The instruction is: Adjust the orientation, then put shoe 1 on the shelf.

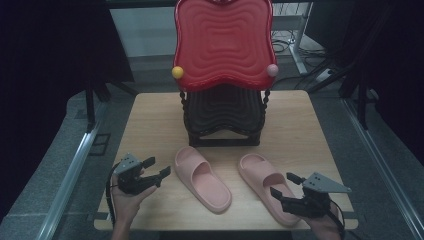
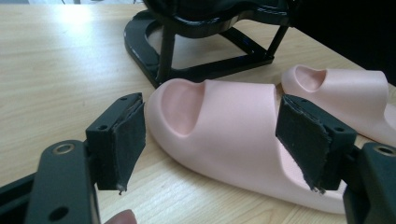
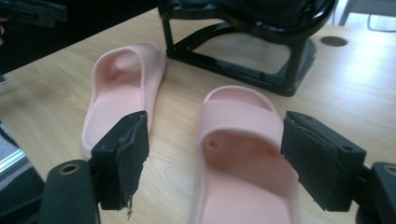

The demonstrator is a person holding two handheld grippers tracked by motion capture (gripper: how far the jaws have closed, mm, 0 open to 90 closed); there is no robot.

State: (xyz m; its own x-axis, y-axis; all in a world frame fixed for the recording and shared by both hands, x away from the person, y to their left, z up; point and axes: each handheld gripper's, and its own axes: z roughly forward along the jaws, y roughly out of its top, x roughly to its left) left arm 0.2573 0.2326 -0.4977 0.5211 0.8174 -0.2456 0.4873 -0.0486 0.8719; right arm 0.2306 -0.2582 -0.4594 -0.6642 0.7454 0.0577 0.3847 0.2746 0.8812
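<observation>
Two pink slide slippers lie on a wooden table (image 1: 150, 125), toes towards a black rack. My left gripper (image 1: 159, 166) is open, just left of the left slipper (image 1: 202, 180) and apart from it. In the left gripper view, the jaws (image 2: 210, 144) stand wide, with that slipper's strap (image 2: 233, 126) beyond them and the other slipper (image 2: 345, 93) farther right. My right gripper (image 1: 282, 184) is open at the heel end of the right slipper (image 1: 265, 182). In the right gripper view, the pads (image 3: 215, 158) flank that slipper (image 3: 243, 126) without pressing it; the left slipper (image 3: 121, 88) lies beyond.
A black rack (image 1: 222, 115) stands at the table's middle back, with a red wavy tray (image 1: 223, 40) on top. A yellow ball (image 1: 177, 72) and a pink ball (image 1: 272, 70) sit at the tray's front corners. Bare wood lies left and right of the rack.
</observation>
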